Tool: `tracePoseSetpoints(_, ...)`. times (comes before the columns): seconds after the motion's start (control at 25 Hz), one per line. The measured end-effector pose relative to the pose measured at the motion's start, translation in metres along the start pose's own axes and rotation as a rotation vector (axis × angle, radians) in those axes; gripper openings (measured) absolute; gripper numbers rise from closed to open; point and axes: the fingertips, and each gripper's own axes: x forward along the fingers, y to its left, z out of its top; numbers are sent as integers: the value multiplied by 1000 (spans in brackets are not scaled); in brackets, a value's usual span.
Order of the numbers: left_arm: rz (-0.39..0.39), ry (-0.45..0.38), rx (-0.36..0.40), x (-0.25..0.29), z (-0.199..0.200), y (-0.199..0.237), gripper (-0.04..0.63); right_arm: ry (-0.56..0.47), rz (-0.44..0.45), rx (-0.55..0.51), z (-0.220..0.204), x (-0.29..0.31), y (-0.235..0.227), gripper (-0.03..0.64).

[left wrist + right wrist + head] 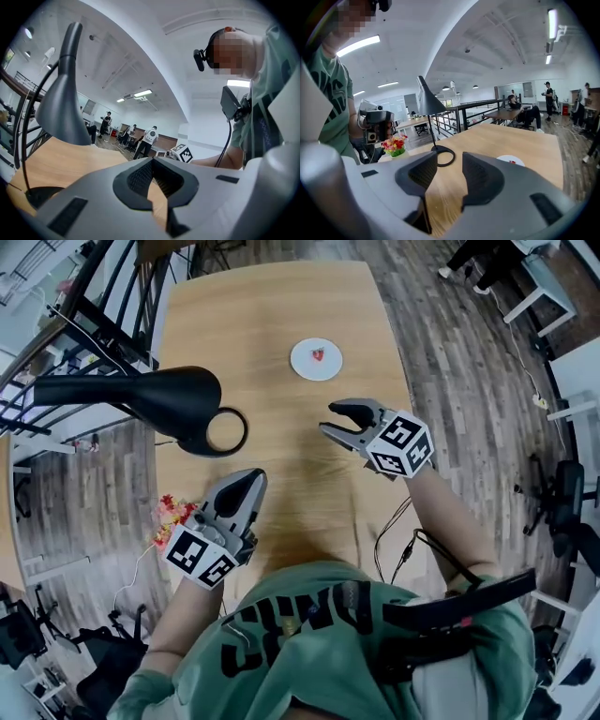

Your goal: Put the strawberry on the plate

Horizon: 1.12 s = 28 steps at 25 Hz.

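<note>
Strawberry [319,354] seen resting on white plate [302,363] on table [272,315], right gripper [327,417] held spread and empty, left gripper [255,476] pressed together on nothing, both held well apart from plate

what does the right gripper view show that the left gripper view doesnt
Only the right gripper view: the strawberry on the white plate, the flowers, and the open, empty jaws of the right gripper. Only the left gripper view: the shut jaws of the left gripper, with a marker cube beyond them. Both: the lamp and the wooden table.
</note>
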Motion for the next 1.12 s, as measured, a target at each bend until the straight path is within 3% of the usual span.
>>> tracePoseSetpoints(0.16, -24, -22, 19, -55, 21, 2, 5, -24, 12, 26, 21, 13, 42, 100)
tracePoseSetpoints(0.32, -61, -28, 51, -98, 32, 3, 5, -73, 2, 124, 39, 21, 69, 37)
tracePoseSetpoints(0.44, -71, -23, 56, -122, 37, 2, 5, -104, -20, 176, 50, 15, 82, 31)
tracePoseSetpoints(0.64, -43, -28, 72, -143, 50, 5, 5, -128, -18, 146, 74, 3, 95, 31)
tracePoseSetpoints(0.8, 1, -20, 59, -128, 49, -18, 5, -165, 1, 131, 74, -31, 91, 31)
tracePoseSetpoints(1.12, -16, 0, 46, -42, 31, -130, 5, -179, 39, 144, 15, -143, 68, 6)
